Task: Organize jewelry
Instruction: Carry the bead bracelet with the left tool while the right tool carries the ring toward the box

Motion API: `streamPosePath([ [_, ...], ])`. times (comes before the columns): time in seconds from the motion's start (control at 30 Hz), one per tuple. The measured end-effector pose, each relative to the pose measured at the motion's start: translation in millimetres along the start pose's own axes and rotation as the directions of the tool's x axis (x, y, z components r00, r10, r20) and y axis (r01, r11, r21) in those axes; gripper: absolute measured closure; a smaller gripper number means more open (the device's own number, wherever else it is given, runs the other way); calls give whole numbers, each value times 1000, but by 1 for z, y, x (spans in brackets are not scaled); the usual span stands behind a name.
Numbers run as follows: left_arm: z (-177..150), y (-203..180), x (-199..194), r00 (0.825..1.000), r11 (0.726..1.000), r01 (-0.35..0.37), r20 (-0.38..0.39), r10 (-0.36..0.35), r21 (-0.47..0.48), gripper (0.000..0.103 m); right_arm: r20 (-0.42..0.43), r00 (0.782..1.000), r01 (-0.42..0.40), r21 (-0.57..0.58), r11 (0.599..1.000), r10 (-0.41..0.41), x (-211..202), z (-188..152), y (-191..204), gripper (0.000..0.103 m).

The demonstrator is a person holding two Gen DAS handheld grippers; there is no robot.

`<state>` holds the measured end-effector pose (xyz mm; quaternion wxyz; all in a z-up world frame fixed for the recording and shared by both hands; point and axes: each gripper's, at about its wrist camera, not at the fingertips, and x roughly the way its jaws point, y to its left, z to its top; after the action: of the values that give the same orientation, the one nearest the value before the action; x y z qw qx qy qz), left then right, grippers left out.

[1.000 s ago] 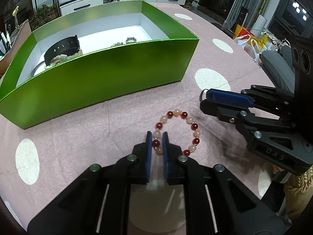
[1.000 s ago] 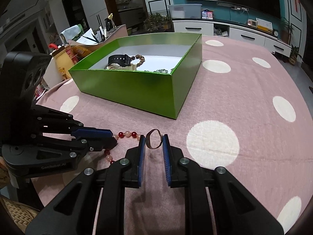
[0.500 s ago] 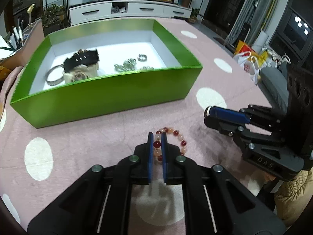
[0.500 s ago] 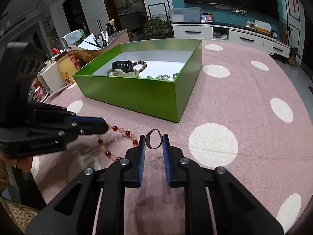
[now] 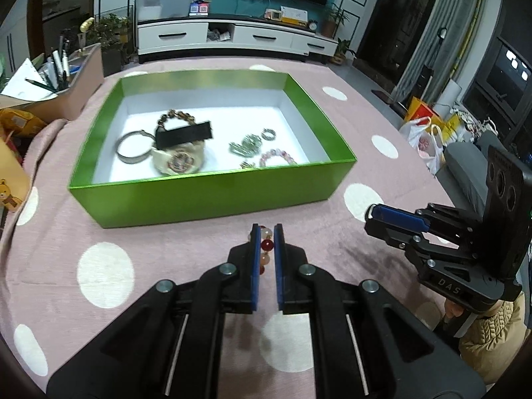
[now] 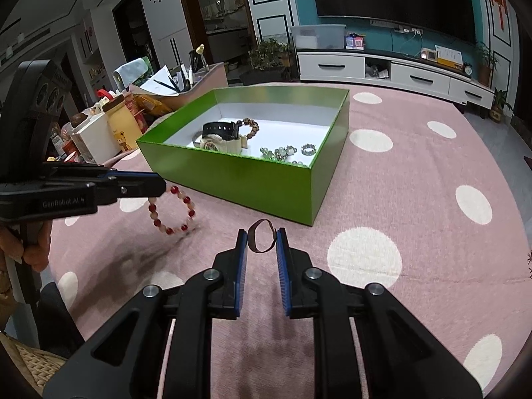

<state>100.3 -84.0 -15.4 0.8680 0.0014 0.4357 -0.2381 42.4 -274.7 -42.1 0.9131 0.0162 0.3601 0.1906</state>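
Note:
My left gripper (image 5: 266,232) is shut on a red and cream bead bracelet (image 5: 266,244), held in the air above the pink cloth; the bracelet hangs below the left gripper (image 6: 159,184) in the right wrist view (image 6: 173,211). My right gripper (image 6: 262,237) is shut on a dark metal ring (image 6: 262,236) and also shows in the left wrist view (image 5: 370,217). The green box (image 5: 212,196) stands just ahead of both grippers, holding a watch (image 5: 179,161), bangle (image 5: 133,146), bead bracelets and rings.
The round table has a pink cloth with white dots (image 6: 365,256). Snack packets and a pen holder (image 6: 109,126) crowd the table's left edge. A sofa and bags (image 5: 429,133) lie beyond the right edge.
My left gripper has lifted the bead bracelet off the cloth and risen, so the box interior now shows. The right gripper has risen too, still holding the ring.

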Motion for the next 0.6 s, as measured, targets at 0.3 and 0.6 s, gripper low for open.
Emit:
streamPosePath([
  [0.3, 7, 18, -20, 999, 999, -22, 39, 24, -40, 96, 17, 1000, -3, -17, 1000, 3, -5, 6, 8, 85],
  [0.6, 13, 25, -33, 998, 998, -33, 60, 36, -46, 96, 36, 999, -3, -42, 999, 4, -10, 17, 15, 86],
])
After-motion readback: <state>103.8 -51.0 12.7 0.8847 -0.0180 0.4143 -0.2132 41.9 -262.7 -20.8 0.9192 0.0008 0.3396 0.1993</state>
